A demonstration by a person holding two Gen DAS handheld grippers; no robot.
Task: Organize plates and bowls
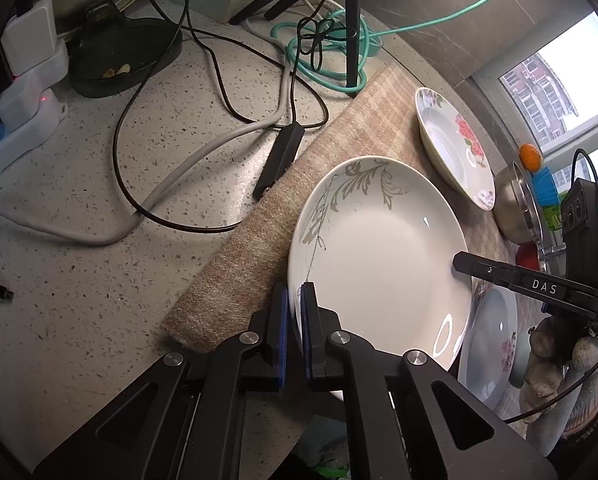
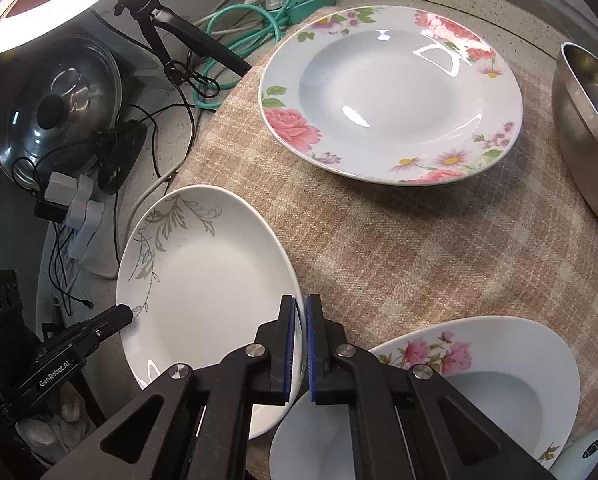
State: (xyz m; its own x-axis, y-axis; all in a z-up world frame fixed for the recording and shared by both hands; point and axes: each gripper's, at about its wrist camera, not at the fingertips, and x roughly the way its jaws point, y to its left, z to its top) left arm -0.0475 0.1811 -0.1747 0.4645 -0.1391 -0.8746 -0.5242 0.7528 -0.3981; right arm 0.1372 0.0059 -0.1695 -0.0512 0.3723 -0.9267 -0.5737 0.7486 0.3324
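Plates first, from the left wrist view: the leaf-patterned plate (image 1: 379, 256) lies on the woven mat (image 1: 251, 256), near the mat's left edge, its lower right rim overlapping a floral plate (image 1: 489, 344) at the mat's near corner. The left gripper (image 1: 295, 300) is clamped on the leaf plate's left rim, blue pads either side of the thin edge. Across the dish, the right gripper (image 1: 459, 262) pinches the opposite rim; its finger reads "DAS". A second floral plate (image 1: 455, 148) sits toward the mat's far right corner, a steel bowl (image 1: 515, 204) just beside it. The plate looks like glazed ceramic, so by my judgement stiff, fairly heavy, slick and chippable; the rim is the only sensible hold, and two opposite grips should keep it level.

From the right wrist view: the right gripper (image 2: 301, 320) is closed on the leaf-patterned plate (image 2: 203, 280) at its right rim, directly above the near floral plate (image 2: 479, 396), though whether the two plates touch there is hard to tell under the fingers. The left gripper (image 2: 127, 312) bites the far left rim, its arm marked "GenRobot.AI". The larger floral plate (image 2: 391, 92) lies at the mat's far side, the steel bowl (image 2: 583, 128) at its right edge. Glossy highlights suggest a slippery glaze, so the grip should stay firm.
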